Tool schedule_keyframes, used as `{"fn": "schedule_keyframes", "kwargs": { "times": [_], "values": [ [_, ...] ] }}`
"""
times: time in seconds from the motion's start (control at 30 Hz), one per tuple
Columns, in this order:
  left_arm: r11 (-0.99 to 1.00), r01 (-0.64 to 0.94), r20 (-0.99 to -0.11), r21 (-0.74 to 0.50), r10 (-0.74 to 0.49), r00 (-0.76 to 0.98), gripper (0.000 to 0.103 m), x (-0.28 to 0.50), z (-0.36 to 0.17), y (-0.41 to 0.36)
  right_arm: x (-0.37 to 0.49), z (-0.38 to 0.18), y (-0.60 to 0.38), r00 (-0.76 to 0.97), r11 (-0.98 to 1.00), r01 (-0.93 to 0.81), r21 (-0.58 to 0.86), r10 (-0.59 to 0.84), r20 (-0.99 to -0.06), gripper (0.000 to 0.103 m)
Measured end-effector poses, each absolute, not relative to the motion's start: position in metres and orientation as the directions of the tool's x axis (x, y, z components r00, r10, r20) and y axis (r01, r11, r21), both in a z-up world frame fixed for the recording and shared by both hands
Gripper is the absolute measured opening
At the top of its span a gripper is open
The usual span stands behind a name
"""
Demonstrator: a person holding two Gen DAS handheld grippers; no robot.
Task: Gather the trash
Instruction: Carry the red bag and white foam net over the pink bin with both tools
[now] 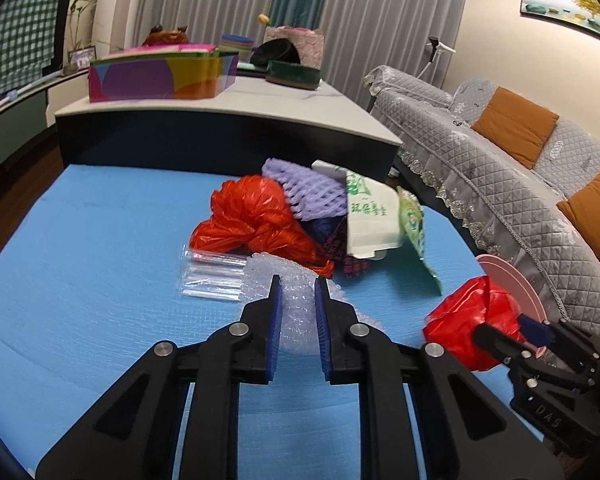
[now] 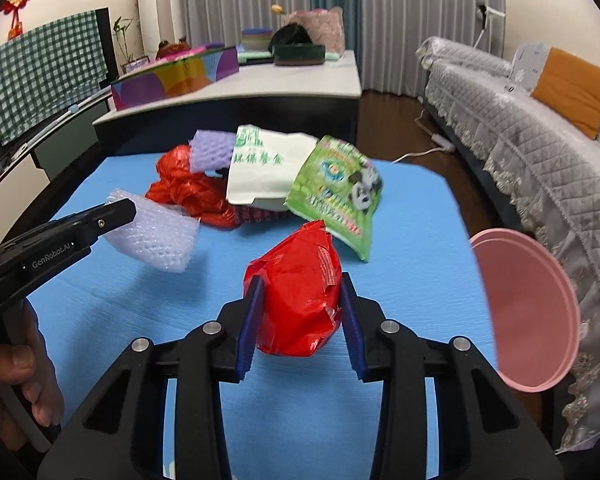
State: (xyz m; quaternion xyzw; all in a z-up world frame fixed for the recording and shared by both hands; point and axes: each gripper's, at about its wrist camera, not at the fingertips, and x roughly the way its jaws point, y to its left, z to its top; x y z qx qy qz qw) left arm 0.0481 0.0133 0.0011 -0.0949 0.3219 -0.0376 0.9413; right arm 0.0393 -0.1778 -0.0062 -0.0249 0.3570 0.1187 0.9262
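The left gripper [image 1: 296, 294] fingers pinch bubble wrap [image 1: 300, 320]; the right gripper [image 2: 300, 292] fingers clamp a red bag [image 2: 300, 296], seemingly lifted. Only the right view, at lower left, shows a hand [image 2: 16, 380].

A blue foam mat [image 1: 80, 240] carries a trash heap ahead of the grippers: crumpled red plastic bag [image 1: 252, 216], purple foam netting [image 1: 308, 192], white paper bag [image 2: 268, 172], green snack packet [image 2: 340, 192], clear tubes [image 1: 208, 276].

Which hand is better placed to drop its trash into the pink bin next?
Right. Its gripper grips the red wrapper with the pink bin just beside it; the left gripper, holding bubble wrap, is farther away.
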Motion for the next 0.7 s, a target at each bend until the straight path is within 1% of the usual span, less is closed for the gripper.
{"fn": "schedule_keyframes", "kwargs": {
  "times": [0.13, 0.27, 0.5, 0.7],
  "values": [
    [0.98, 0.031, -0.578, -0.195, -0.141, 0.804, 0.016, 0.039, 0.011, 0.009, 0.029, 0.006, -0.188, 0.743, 0.976, -0.216, 0.029, 0.184, -0.643, 0.038],
    [0.981, 0.053, -0.561, -0.188, -0.152, 0.814, 0.016, 0.027, 0.018, 0.002, 0.02, 0.02, -0.203, 0.767, 0.983, -0.178, 0.05, 0.17, -0.619, 0.038],
    [0.98, 0.075, -0.549, -0.185, -0.166, 0.82, 0.016, 0.016, 0.026, -0.01, 0.005, 0.039, -0.224, 0.801, 0.989, -0.133, 0.061, 0.143, -0.581, 0.038],
    [0.981, 0.114, -0.529, -0.157, -0.182, 0.829, 0.016, 0.008, 0.033, -0.028, -0.001, 0.049, -0.247, 0.816, 0.994, -0.083, 0.075, 0.11, -0.567, 0.038]
  ]
}}
